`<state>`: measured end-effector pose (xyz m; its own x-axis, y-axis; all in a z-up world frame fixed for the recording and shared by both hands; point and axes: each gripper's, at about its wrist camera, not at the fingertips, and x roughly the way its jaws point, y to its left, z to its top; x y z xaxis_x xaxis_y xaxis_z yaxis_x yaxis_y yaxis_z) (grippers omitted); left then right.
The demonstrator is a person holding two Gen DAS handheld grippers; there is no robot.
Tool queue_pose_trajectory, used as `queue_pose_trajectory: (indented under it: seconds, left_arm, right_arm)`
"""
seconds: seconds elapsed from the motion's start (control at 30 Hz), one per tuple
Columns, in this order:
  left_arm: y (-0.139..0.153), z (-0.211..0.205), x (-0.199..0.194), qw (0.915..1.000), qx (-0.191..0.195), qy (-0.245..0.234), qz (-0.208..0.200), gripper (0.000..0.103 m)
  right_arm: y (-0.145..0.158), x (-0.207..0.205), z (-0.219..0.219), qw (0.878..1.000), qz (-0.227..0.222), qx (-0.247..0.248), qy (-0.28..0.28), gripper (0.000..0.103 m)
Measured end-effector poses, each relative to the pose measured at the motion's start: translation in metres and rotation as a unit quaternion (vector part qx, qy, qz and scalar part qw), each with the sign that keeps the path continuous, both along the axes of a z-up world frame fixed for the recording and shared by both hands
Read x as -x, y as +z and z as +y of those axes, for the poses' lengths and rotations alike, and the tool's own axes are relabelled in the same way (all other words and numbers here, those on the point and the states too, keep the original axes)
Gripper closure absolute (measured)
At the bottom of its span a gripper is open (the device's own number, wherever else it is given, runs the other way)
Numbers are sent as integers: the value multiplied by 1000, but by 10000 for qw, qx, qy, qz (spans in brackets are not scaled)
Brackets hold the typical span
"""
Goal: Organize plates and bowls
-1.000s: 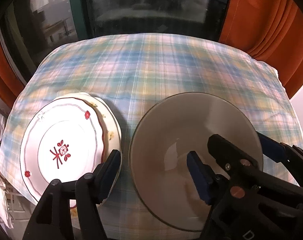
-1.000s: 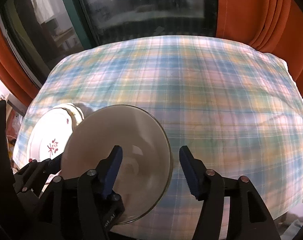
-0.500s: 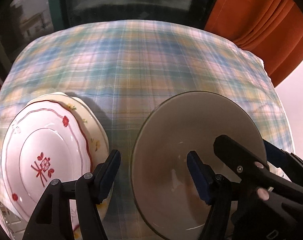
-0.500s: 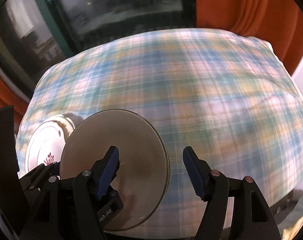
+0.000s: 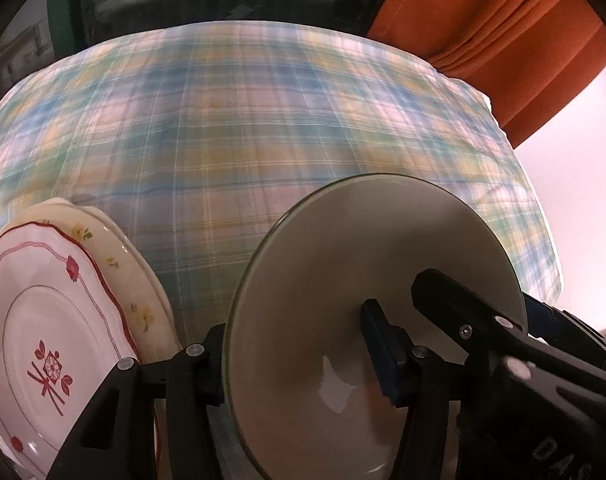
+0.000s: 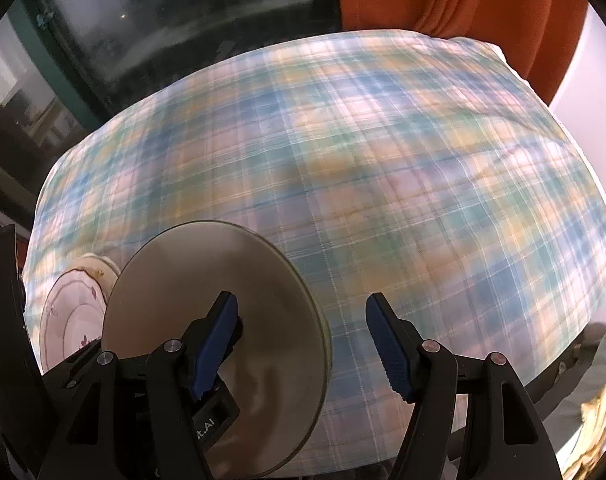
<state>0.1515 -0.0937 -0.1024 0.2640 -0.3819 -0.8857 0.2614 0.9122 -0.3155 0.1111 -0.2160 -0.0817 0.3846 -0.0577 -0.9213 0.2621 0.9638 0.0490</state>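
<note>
Bowl rim sits between the closing left tool; seat both pads before lifting toward the plates. Right tool gapes wide, empty.

The left claw is pointing steeply downward at the bottom of its frame, its jaws having just been closing, one finger on either side of the grey dish's rim. The right claw is also tilting steeply down, its blue-padded fingers standing apart, gripping nothing.
</note>
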Motion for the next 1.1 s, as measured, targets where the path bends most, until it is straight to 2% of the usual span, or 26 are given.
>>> queue_pose_trajectory:
  seconds: [0.27, 0.53, 0.8, 0.97, 1.1]
  left_arm:
    - [1, -3, 1, 9999, -121, 47, -24, 43]
    - [4, -8, 10, 9986, -478, 246, -19, 42]
    - [6, -9, 14, 9973, -610, 385, 113, 42]
    - [7, -11, 14, 9973, -621, 374, 123, 43]
    - [7, -10, 13, 9980, -519, 310, 196, 46]
  right_arm:
    - [-14, -6, -14, 9986, 121, -522, -32, 33]
    - [-35, -11, -36, 9914, 386, -1247, -14, 33]
    - [-44, -13, -37, 9814, 434, -1842, 313, 52]
    - [-45, -13, -36, 9772, 453, -2041, 371, 63]
    - [-43, -15, -31, 9794, 491, -1910, 445, 63]
